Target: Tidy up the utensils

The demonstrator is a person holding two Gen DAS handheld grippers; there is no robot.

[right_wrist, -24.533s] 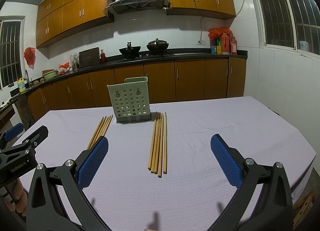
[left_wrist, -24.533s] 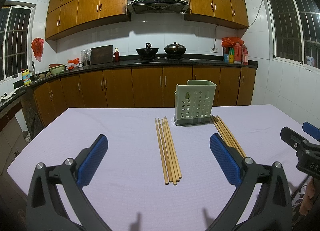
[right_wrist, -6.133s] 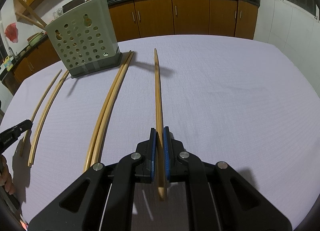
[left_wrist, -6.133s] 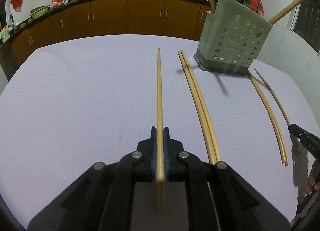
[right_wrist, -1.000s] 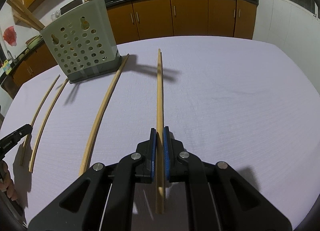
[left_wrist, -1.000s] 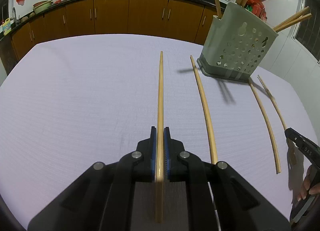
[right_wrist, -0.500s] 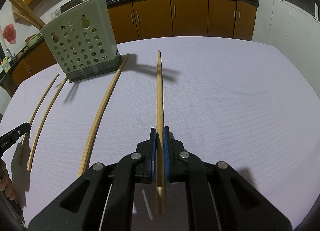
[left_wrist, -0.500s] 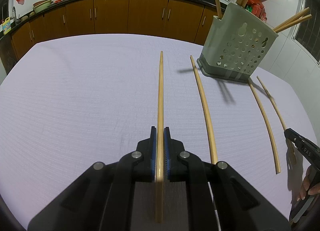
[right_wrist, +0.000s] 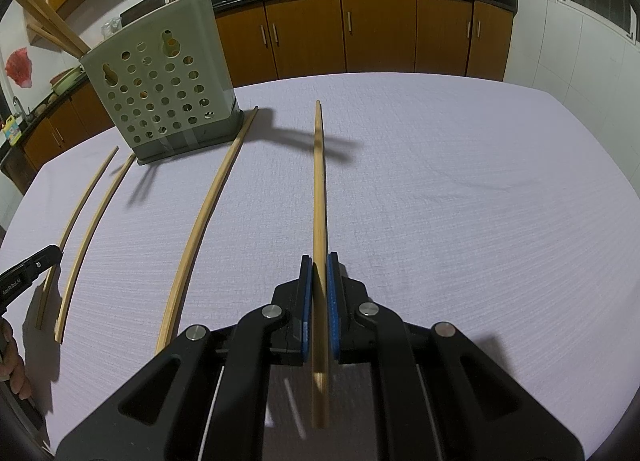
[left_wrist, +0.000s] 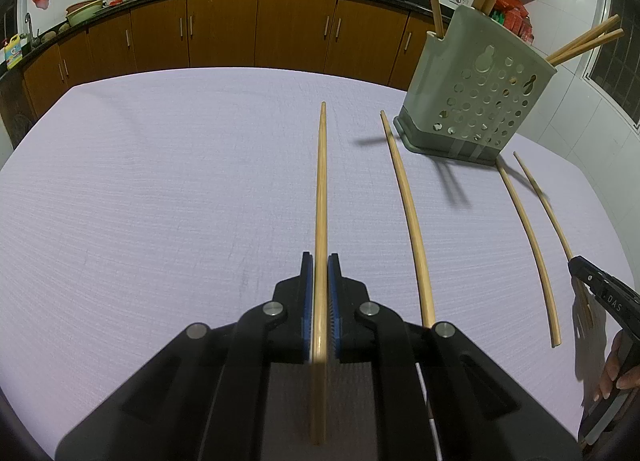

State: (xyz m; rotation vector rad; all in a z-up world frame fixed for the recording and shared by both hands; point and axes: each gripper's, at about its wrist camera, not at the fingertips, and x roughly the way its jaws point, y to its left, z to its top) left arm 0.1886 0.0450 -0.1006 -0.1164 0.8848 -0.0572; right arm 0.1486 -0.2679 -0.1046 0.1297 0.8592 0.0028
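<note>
Open lilac counter (left_wrist: pixel 160 181) is stretching ahead of both grippers, its far edge lying well beyond the jaws. The left gripper (left_wrist: pixel 319 293) is clamping one pale wooden chopstick (left_wrist: pixel 321 189) pointing straight forward, and the right gripper (right_wrist: pixel 317 293) is clamping another chopstick (right_wrist: pixel 319 181) likewise. The perforated grey-green utensil holder (left_wrist: pixel 476 101), already bristling with chopsticks, is standing ahead between them, with three loose chopsticks (left_wrist: pixel 408 205) lying alongside.

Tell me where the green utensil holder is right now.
The green utensil holder stands at the table's far side, upper right in the left wrist view, upper left in the right wrist view, with chopsticks lying beside its base.
</note>
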